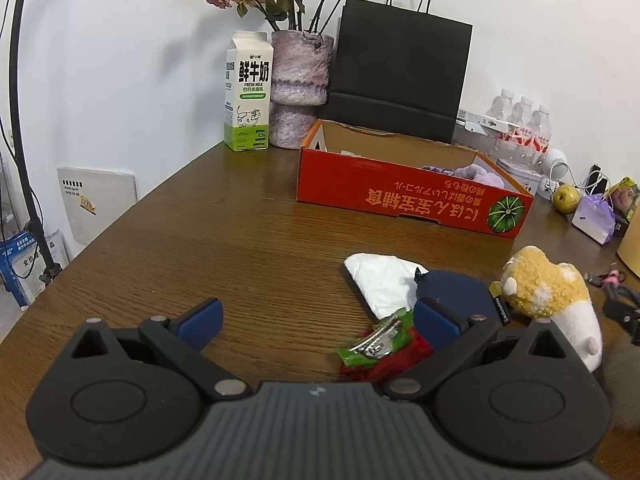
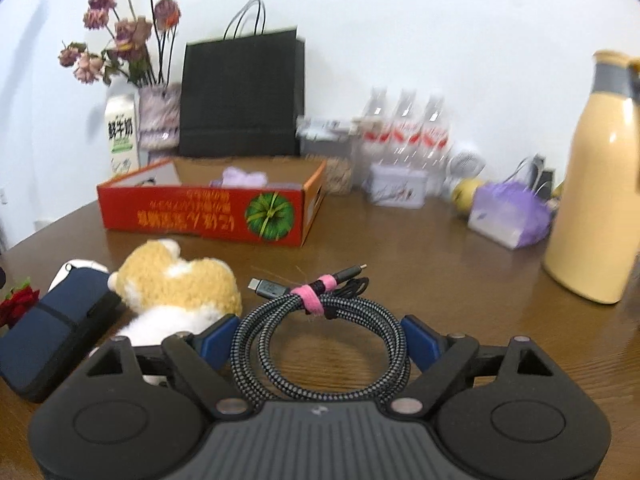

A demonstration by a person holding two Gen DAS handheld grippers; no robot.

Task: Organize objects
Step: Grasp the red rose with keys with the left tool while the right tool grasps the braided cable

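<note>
Left wrist view only: stand [image 1: 24,120] at far left, white pack [image 1: 384,284] and green-wrapped clip [image 1: 374,344] on the table [image 1: 240,232], clip just inside the right pad. Left gripper [image 1: 318,322] wide, nothing pinched, bare wood between the pads. Milk [image 1: 249,92], vase [image 1: 299,88], black bag [image 1: 400,80] along the wall, red box [image 1: 412,196] in front with something purple inside. Navy pouch [image 1: 456,288] beside the pack, plush [image 1: 548,292] touching its right edge. Right wrist view: same pouch [image 2: 52,332] and plush [image 2: 176,284] at left, box [image 2: 208,212] behind. Seen properly only here: coiled cable [image 2: 320,344] with pink tie, lying between the pads of the right gripper [image 2: 320,346]. Left pad at the coil, right pad just beside it; firm contact not clear, blurred. Further right, sharper here: bottles [image 2: 404,128], tin [image 2: 396,188], purple packet [image 2: 512,216], yellow flask [image 2: 600,188] at the edge.
</note>
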